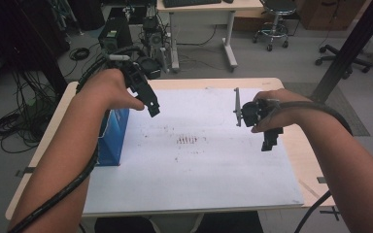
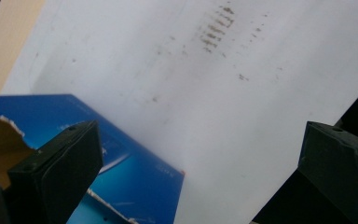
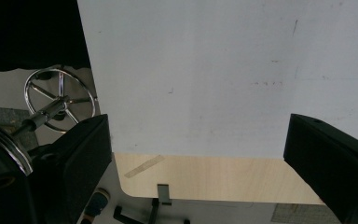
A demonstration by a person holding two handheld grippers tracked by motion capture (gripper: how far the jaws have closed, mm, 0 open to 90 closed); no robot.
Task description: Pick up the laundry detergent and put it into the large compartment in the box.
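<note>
Hovering above the white sheet (image 1: 194,160) that is covering most of the wooden tabletop (image 1: 298,145), the left gripper (image 1: 153,108) is pointing down and toward the middle of the sheet, with the person's left hand (image 1: 109,90) wrapping around its body. In the left gripper view its fingers (image 2: 58,172) are standing wide apart, holding nothing, with bare white sheet showing between them. A blue cardboard box (image 1: 111,136) is standing on the sheet's left edge, just below and beside the left forearm; in the left gripper view the box (image 2: 135,172) is lying under the left finger, its torn brown flap showing at the picture's left edge. The gripper is not touching the box.

The right gripper (image 1: 270,141) is hanging over the right part of the sheet, well apart from the box, with the right hand (image 1: 272,109) gripping it and a grey plate (image 1: 236,107) standing on edge at its left side. In the right gripper view its fingers (image 3: 81,154) are also spreading wide, empty, framing the sheet's edge and a strip of bare tabletop beyond it.

A patch of small brownish marks (image 1: 187,140) is sitting near the middle of the sheet, between the two grippers. Black cables are trailing from both grippers along the forearms.
</note>
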